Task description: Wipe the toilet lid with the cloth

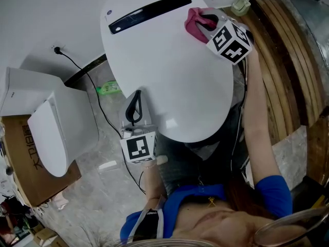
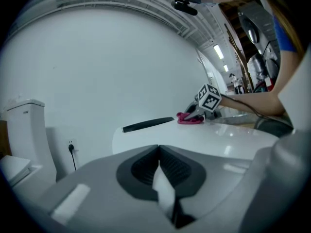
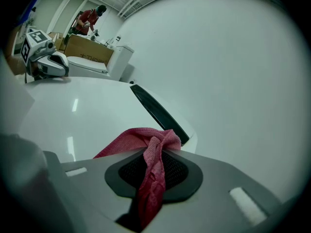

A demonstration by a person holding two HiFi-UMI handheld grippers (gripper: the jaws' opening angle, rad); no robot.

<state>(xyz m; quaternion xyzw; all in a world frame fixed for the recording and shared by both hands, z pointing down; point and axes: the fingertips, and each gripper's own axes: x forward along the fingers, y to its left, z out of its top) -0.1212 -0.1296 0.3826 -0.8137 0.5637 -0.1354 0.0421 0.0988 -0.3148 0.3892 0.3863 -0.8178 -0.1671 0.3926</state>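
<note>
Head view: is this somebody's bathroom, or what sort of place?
Likely a workshop or warehouse, not a home bathroom: beside the toilet lid stands a second toilet by a cardboard box, under strip lights on a high ribbed ceiling.

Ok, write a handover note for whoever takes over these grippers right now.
Right gripper: shut on the pink cloth, which lies on the toilet lid at its far right corner, beside the black strip.
Left gripper: shut, empty, at the lid's near left edge.
Done: can't tell how much is wiped.
Left: sweep the cloth over the rest of the lid.
</note>
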